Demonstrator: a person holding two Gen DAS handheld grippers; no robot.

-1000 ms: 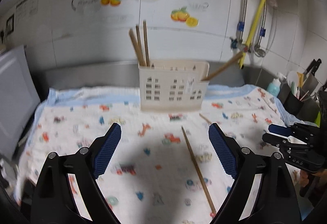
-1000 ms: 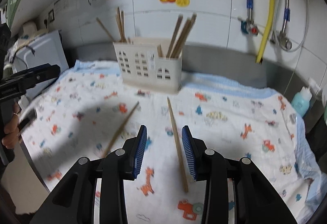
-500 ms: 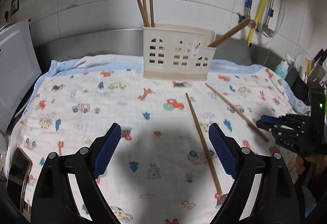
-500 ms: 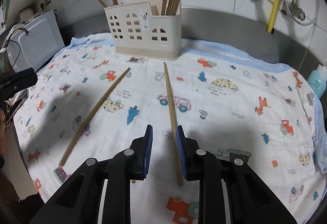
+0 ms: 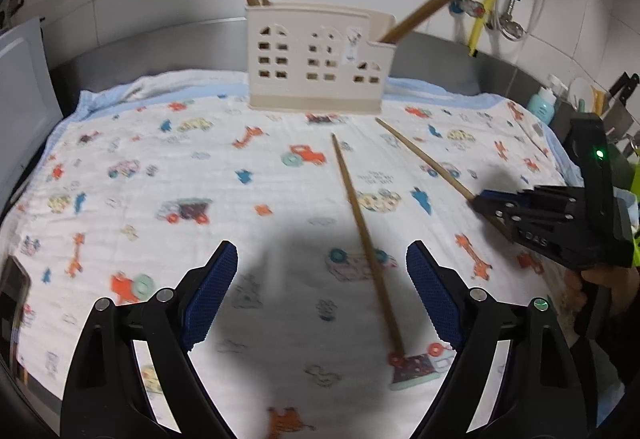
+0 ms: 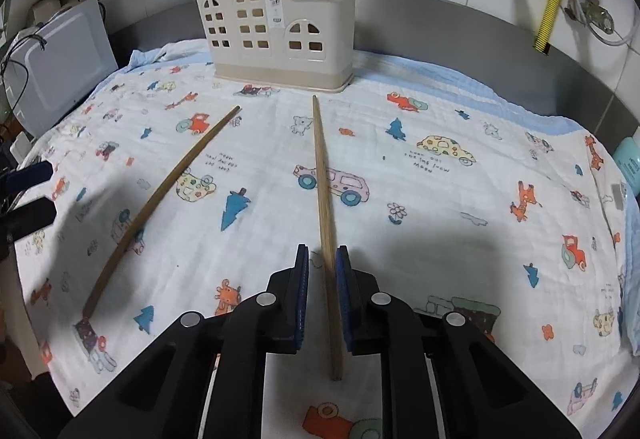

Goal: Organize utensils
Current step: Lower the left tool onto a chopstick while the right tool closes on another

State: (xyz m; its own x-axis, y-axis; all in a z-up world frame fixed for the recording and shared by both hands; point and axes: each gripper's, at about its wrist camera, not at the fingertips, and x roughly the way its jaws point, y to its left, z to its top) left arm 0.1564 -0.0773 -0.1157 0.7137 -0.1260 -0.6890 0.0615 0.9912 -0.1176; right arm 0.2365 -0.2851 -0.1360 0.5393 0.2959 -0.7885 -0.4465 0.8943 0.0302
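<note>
My right gripper (image 6: 322,271) closing on chopstick (image 6: 322,195) lying in front of utensil holder (image 6: 280,31), jaws straddling stick near its thick end for clean lift; pads not visibly pressing yet. My left gripper (image 5: 322,299) gapes wide, empty, above second chopstick (image 5: 362,231). Both sticks slim, brown, tapering toward holder, flat on printed cloth (image 6: 440,199).

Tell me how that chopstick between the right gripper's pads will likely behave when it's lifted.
The chopstick looks like stiff, thin wood, so probably light and unbending. The right gripper, jaws closing, flanks it near one end, so the long far end may droop or pivot. Being slender, it could roll on the cloth if released.
</note>
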